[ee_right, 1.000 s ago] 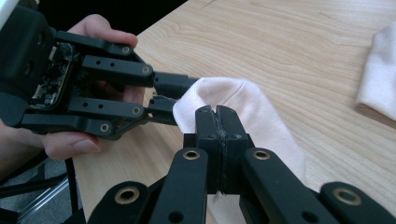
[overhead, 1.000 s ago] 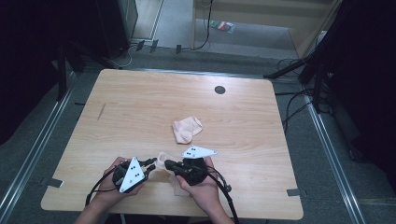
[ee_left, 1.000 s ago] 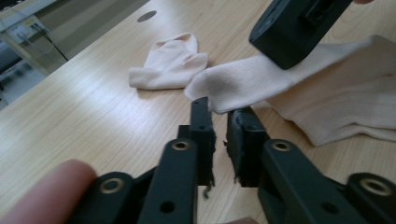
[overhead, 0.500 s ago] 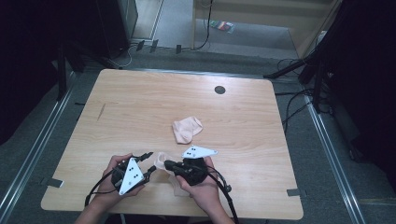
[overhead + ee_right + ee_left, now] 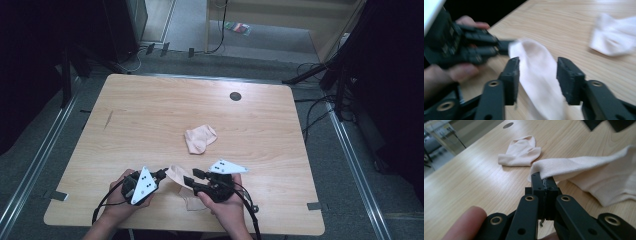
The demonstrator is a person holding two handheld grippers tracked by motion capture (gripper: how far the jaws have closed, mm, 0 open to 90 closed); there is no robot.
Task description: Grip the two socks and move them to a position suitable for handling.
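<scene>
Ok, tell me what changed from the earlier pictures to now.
The right hand-held gripper has just been opening, its jaws now apart around the near sock. The left hand-held gripper has closed, pinching that sock's edge. The far sock and both hands stayed put.

I count two pale socks on my table (image 5: pixel 150 107): one sock (image 5: pixel 176 175) by my tools, one crumpled sock (image 5: pixel 200 138) farther out. I hold two grippers (one per hand): left gripper (image 5: pixel 161 174), right gripper (image 5: pixel 192 178).

- A wooden table (image 5: pixel 130 115) with a dark round hole (image 5: pixel 235 96) near the far edge.
- Black cables (image 5: pixel 320 107) on grey floor (image 5: pixel 50 150), right of table.
</scene>
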